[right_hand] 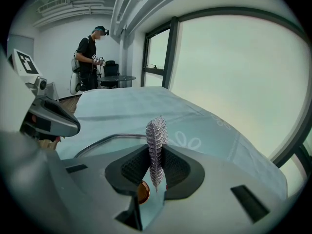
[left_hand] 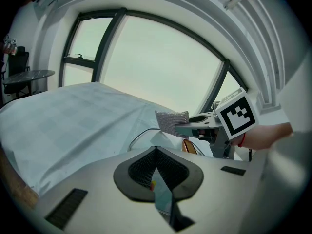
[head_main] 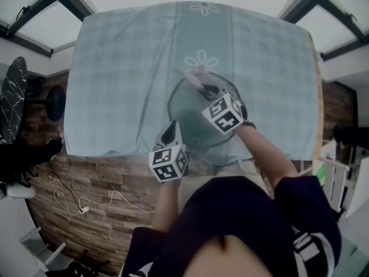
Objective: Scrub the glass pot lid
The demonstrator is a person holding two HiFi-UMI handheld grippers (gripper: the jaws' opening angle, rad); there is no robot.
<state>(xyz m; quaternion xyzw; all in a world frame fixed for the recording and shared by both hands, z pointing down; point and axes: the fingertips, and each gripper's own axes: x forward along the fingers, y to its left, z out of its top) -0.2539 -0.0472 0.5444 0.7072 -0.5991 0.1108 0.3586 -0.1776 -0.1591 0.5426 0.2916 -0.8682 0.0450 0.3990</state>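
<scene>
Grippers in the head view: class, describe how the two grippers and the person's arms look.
Both left gripper and right gripper are pale grey with black jaw pads, each bearing a white cube with black square markers. The top is dark, short-sleeved; a red band circles the right wrist.
</scene>
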